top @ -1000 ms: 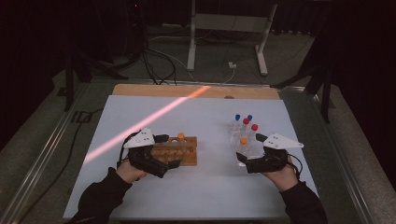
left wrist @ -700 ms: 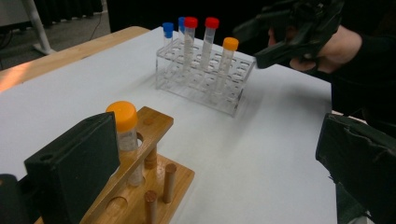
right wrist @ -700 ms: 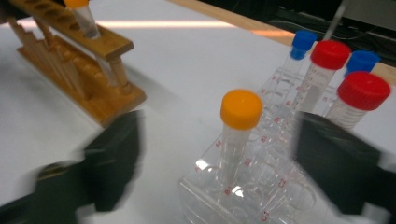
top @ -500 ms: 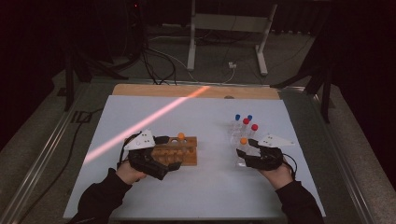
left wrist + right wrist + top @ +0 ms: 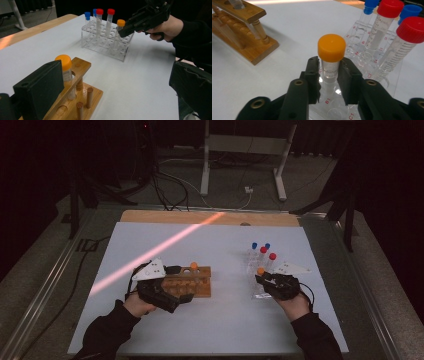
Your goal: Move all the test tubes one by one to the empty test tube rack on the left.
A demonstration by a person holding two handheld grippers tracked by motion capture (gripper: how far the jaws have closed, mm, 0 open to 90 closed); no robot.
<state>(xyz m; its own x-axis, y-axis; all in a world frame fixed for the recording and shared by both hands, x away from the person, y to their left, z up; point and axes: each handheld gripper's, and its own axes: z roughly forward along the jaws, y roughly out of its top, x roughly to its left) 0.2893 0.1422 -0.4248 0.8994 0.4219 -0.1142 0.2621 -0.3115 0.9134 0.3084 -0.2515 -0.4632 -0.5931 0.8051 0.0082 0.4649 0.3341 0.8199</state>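
- Since a second ago, the right gripper [image 5: 329,75] has dropped a little toward the clear rack [image 5: 260,287] and its jaws have just been closing; they now press on both sides of the orange-capped tube [image 5: 331,58], just under its cap.
- That tube stands upright in the clear rack, at the corner nearest the person's right hand [image 5: 294,305], in the row marked B.
- Behind it in the same rack stand two red-capped tubes [image 5: 409,35] and two blue-capped tubes [image 5: 370,5], all upright.
- Well to the left of the clear rack sits the wooden rack [image 5: 192,282], with a second orange-capped tube [image 5: 65,68] standing in its top bar.
- At the wooden rack, the left gripper [image 5: 167,287] has stayed put; its jaws stand wide apart, one black pad just beside that second tube, nothing clamped.
- Both racks rest on the white table [image 5: 225,330].
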